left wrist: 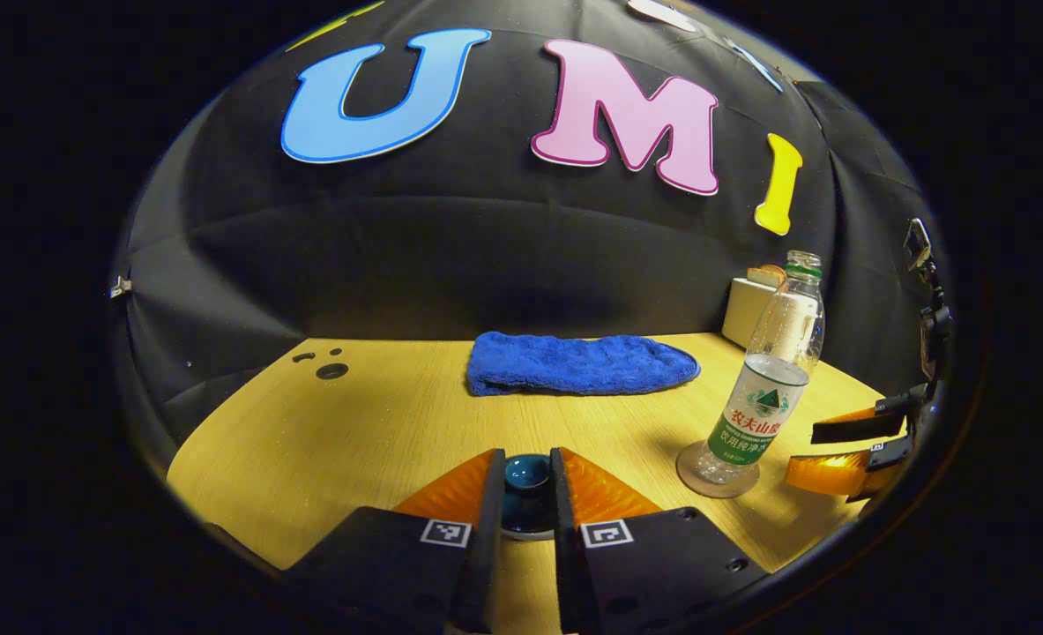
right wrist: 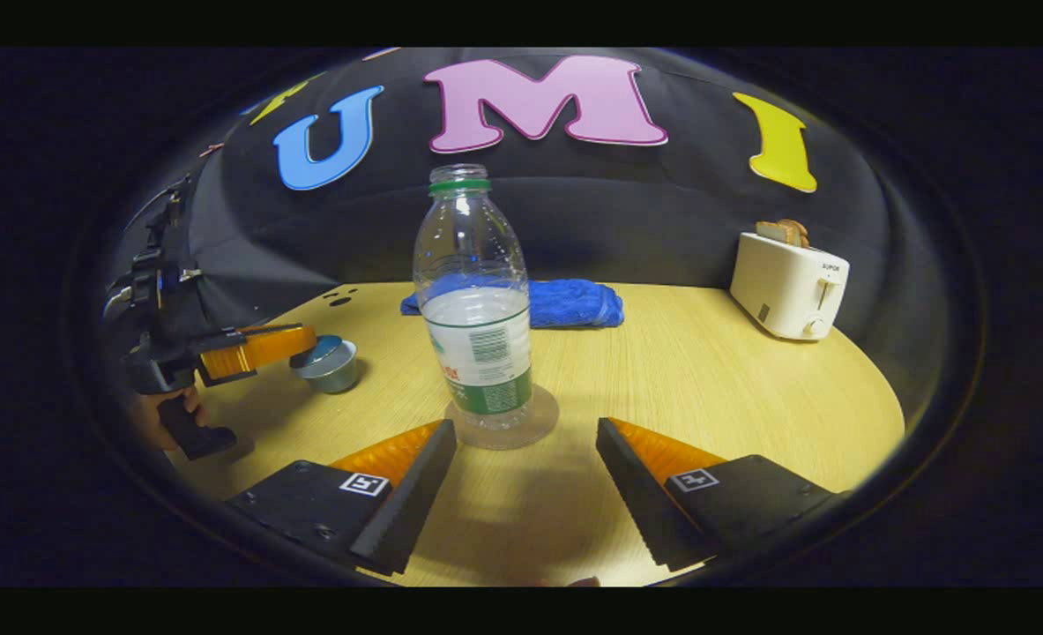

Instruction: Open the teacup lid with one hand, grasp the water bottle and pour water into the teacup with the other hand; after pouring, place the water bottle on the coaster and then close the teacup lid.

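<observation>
Now left tool [left wrist: 525, 494] clamped on teacup lid [left wrist: 526, 472], right tool [right wrist: 525, 472] apart, water bottle [right wrist: 475, 309] upright on coaster [right wrist: 539, 425].

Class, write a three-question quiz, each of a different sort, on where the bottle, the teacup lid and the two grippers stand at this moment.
1. True or false: the clear plastic water bottle stands upright on the round transparent coaster.
2. Which gripper's fingers close on the dark teal teacup lid? A) left gripper B) right gripper C) neither
3. Fill in: the bottle has no ____ on its neck.

Key: 1 true. 2 A; in the right gripper view the lid sits on the grey round teacup. 3 cap.
</observation>
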Motion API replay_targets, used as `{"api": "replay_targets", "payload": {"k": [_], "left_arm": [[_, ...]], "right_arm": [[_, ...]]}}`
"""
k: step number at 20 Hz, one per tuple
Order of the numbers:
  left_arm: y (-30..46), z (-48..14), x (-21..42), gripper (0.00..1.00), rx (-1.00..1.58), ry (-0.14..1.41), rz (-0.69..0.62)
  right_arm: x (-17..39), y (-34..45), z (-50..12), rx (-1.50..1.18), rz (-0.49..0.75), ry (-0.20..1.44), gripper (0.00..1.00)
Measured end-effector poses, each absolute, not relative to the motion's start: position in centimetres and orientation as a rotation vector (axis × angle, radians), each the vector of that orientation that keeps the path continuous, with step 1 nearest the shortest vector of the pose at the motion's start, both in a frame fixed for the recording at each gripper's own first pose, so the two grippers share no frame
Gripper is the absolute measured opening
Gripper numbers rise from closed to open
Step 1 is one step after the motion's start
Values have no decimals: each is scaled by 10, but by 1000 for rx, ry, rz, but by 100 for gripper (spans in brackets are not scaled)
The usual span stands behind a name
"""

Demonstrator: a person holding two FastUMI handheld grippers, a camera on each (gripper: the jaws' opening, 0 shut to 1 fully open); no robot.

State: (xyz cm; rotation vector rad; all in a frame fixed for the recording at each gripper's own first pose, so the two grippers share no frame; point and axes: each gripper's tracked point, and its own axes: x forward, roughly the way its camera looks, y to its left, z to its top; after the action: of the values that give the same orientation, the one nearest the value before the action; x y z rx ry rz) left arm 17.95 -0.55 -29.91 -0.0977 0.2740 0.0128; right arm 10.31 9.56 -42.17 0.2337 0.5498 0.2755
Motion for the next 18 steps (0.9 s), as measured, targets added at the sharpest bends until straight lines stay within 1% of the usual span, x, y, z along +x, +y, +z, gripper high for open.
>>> {"api": "replay_targets", "payload": {"k": [1,6,7,8,9,10,11,12,15,18], "left_arm": [[-7,-300,180,31,-101,277,9],[-14,-308,180,31,-59,285,-5],[-14,-310,181,28,-48,289,-2],[-13,-311,180,30,-35,287,6],[-14,-309,181,30,-26,279,6],[-14,-309,181,42,-20,277,4],[-16,-310,181,39,-23,276,-3],[-17,-307,180,46,-25,272,-4],[-16,-286,174,46,-3,233,-2],[-18,-258,159,46,-2,220,-3]], "right_arm": [[104,94,-423,225,270,552,99],[104,96,-420,200,269,544,99],[103,97,-419,199,270,543,99],[102,96,-418,199,270,542,96],[102,97,-416,202,274,540,99],[101,97,-414,206,275,539,99],[99,97,-413,209,275,538,99],[99,96,-410,211,271,537,99],[95,96,-399,216,270,529,99],[93,95,-374,204,291,511,99]]}}
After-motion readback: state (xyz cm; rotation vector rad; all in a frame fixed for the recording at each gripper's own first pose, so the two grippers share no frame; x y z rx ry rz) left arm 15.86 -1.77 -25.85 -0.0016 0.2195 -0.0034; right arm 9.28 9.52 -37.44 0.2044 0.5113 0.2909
